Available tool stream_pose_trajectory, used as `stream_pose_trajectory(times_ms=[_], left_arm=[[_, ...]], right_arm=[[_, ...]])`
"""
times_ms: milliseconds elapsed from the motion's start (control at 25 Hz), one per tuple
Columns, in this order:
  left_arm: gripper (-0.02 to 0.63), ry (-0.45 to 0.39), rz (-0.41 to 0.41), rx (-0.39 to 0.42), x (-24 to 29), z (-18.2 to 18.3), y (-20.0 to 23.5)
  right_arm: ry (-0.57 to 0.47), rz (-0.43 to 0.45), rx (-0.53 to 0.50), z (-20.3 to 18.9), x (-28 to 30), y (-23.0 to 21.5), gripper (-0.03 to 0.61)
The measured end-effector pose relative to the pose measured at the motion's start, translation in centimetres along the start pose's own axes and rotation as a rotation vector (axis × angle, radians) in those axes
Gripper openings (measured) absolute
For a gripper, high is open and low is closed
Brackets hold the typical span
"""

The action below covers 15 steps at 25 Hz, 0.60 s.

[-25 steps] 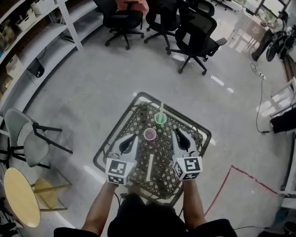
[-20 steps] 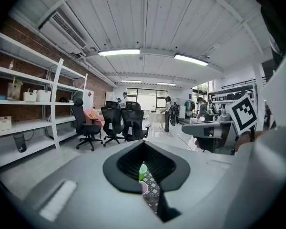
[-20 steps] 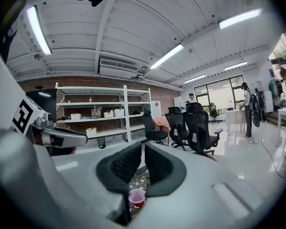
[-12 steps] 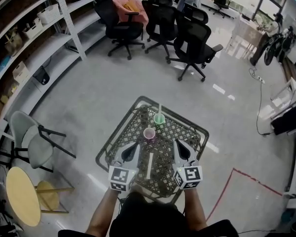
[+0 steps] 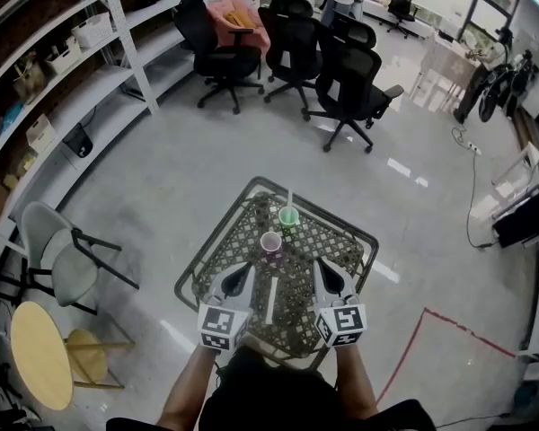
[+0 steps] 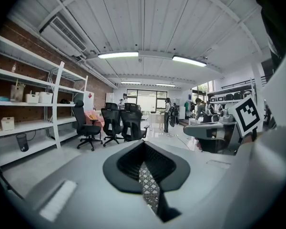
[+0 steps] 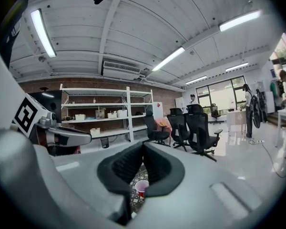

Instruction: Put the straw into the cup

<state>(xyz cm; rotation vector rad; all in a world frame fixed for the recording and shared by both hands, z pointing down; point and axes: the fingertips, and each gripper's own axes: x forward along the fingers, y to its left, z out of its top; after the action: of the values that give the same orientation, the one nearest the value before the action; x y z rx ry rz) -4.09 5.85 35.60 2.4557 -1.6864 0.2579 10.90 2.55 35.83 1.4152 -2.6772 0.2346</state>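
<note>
A white straw lies on the lattice-top table, between my two grippers. Beyond it stands a pink cup with nothing in it, which also shows under the jaws in the right gripper view. A green cup farther back holds another straw. My left gripper is shut on nothing, left of the lying straw. My right gripper is shut and empty, right of it. Neither touches the straw or a cup.
Black office chairs stand beyond the table. White shelving runs along the left wall. A grey folding chair and a round yellow table are at the left. A red tape line marks the floor at the right.
Both grippers have drawn back from the pink cup toward the table's near edge. The straw and both cups stay where they were.
</note>
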Motion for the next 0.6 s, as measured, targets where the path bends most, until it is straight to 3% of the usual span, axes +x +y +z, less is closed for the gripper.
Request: stream_pose_trajectory(times_ms=[600], left_arm=[[0.006,-0.013,0.022,-0.018,-0.75,0.48,0.66]], right_arm=[[0.012,0.008,0.003,-0.3,-0.38,1.02,0.003]])
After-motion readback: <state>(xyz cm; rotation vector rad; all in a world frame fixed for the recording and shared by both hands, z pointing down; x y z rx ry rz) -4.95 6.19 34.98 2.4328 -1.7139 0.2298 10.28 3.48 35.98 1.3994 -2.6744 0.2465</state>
